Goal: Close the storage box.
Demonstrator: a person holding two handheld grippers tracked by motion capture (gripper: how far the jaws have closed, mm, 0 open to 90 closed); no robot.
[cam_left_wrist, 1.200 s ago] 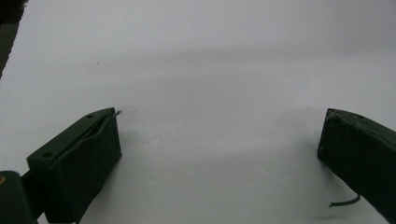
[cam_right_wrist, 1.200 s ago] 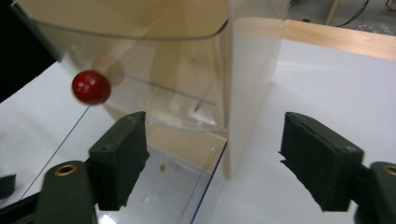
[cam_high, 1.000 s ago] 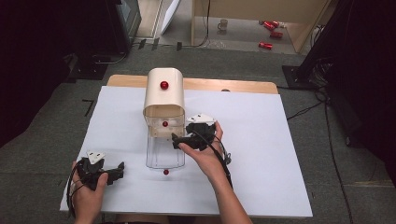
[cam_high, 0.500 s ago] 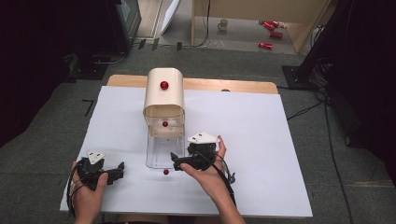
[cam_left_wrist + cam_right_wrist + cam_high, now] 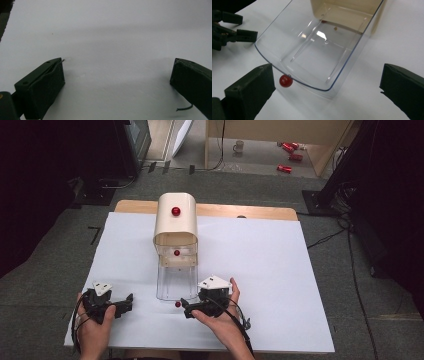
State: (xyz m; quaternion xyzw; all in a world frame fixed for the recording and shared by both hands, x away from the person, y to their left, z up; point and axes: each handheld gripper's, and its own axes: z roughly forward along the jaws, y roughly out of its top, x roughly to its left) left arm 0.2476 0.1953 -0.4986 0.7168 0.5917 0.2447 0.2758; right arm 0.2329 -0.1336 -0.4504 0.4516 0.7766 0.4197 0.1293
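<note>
While the clear plastic drawer (image 5: pixel 176 281) stands pulled out of the cream rounded cabinet (image 5: pixel 175 222) toward the person, the right gripper (image 5: pixel 194 308) sits just beside the drawer's front edge, jaws spread wide and empty. The small red knob (image 5: pixel 285 81) on the drawer front hangs just ahead of one jaw in the right gripper view, not yet between the two. The left gripper (image 5: pixel 122 304) rests on the white table sheet (image 5: pixel 280 280) well to the left, jaws also wide, nothing between them.

Risks, as judged:
- Jaws close off-centre: the round knob likely slips out sideways.
- A push on the drawer's curved lip instead of the knob could skew the drawer in its runners, or shove the light cabinet back, since nothing braces it.
- The drawer looks nearly fully out; a further pull may free it altogether.
</note>
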